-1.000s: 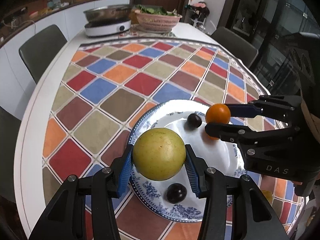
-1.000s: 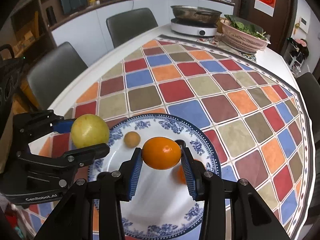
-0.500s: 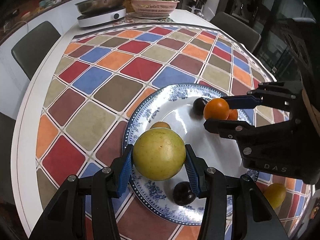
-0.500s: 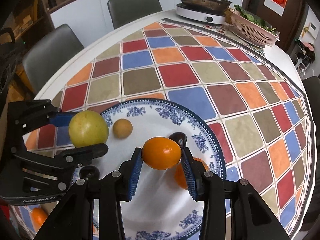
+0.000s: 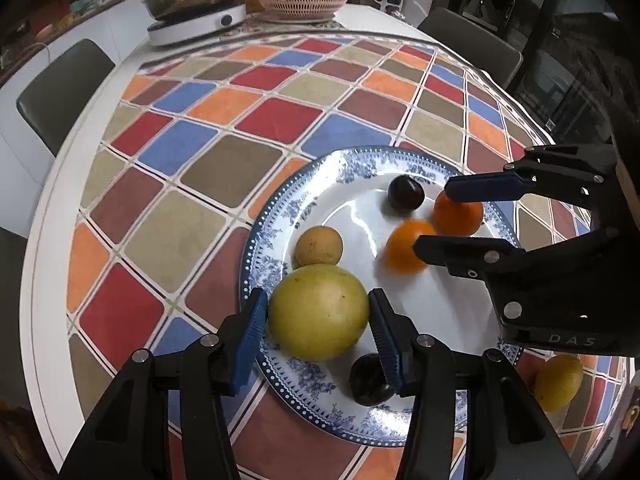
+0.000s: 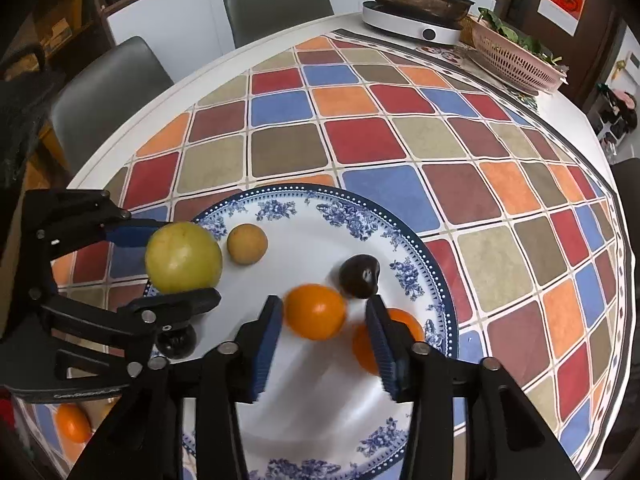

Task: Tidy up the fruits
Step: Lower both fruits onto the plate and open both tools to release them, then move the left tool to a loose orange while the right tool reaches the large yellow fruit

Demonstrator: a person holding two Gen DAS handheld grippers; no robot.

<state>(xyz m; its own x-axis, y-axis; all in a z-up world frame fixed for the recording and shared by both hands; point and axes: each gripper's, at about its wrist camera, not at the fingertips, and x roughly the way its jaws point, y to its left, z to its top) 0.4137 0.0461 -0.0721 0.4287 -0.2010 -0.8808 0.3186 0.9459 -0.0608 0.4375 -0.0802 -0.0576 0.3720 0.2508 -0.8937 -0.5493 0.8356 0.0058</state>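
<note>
My left tongs (image 5: 318, 314) have just been opening a little around the big yellow fruit (image 5: 319, 312), which sits at the near edge of the blue and white plate (image 5: 280, 216) on the tabletop (image 5: 44, 248). My right tongs (image 6: 322, 320) have just been opening too, and the orange (image 6: 315, 311) between them looks let go. It is blurry.

Yellow-green fruit (image 5: 318, 312), two oranges (image 6: 315, 311), dark plums (image 5: 405, 193) on blue-white plate (image 5: 280, 216).
</note>
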